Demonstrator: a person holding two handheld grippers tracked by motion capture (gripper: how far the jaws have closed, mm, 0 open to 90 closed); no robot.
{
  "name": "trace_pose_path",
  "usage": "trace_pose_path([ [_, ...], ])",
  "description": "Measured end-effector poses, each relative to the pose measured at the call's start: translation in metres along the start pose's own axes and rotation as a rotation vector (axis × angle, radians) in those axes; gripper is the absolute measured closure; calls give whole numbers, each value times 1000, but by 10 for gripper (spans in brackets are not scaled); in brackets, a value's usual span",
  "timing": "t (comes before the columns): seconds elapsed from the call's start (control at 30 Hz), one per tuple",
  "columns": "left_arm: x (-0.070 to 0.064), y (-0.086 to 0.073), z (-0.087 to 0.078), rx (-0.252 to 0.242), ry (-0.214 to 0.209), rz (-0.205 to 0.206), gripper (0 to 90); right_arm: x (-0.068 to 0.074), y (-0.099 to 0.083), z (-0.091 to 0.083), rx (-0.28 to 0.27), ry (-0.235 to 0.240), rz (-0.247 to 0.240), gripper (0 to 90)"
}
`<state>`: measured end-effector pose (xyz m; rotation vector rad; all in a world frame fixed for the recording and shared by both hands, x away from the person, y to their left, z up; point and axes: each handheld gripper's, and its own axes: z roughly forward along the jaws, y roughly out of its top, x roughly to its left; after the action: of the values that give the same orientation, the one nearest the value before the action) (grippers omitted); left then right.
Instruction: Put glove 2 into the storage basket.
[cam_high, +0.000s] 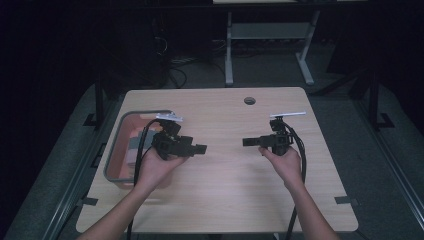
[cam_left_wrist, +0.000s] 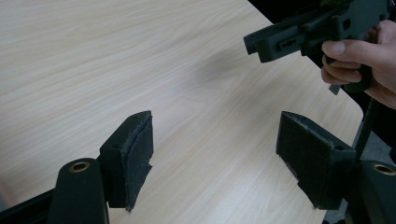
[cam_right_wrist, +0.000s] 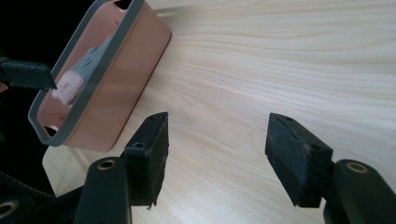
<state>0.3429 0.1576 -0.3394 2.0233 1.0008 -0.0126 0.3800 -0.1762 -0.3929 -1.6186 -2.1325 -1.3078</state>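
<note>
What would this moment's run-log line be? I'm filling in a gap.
left gripper: open, empty, above table | right gripper: open, empty | bin: table's left edge, folded cloth inside | grippers face each other

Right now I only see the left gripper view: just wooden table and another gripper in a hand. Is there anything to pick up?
Observer: Yes. A bin with a grey rim sits at the table's left edge, close by the left gripper.
Operator: Ooh, is something in it?
Observer: The right gripper view shows grey and pinkish things lying inside. I cannot tell what they are.
Operator: Is that other gripper holding anything?
Observer: No. The right gripper has its fingers apart, with bare table between them.
</note>
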Motion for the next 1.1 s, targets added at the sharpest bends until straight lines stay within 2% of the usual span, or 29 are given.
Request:
trace_pose_path([
  [0.33,-16,0,16,8,-35,25,271,-14,-7,-9,7,-43,6,357],
  [0.63,-30,-6,32,23,-72,49,271,-29,-18,-16,0,-59,24,355],
  [0.87,-36,-11,39,31,-92,57,271,-36,-25,-19,10,-65,38,349],
  [1.1,-39,-20,47,36,-118,49,258,-43,-36,-21,14,-67,40,346],
])
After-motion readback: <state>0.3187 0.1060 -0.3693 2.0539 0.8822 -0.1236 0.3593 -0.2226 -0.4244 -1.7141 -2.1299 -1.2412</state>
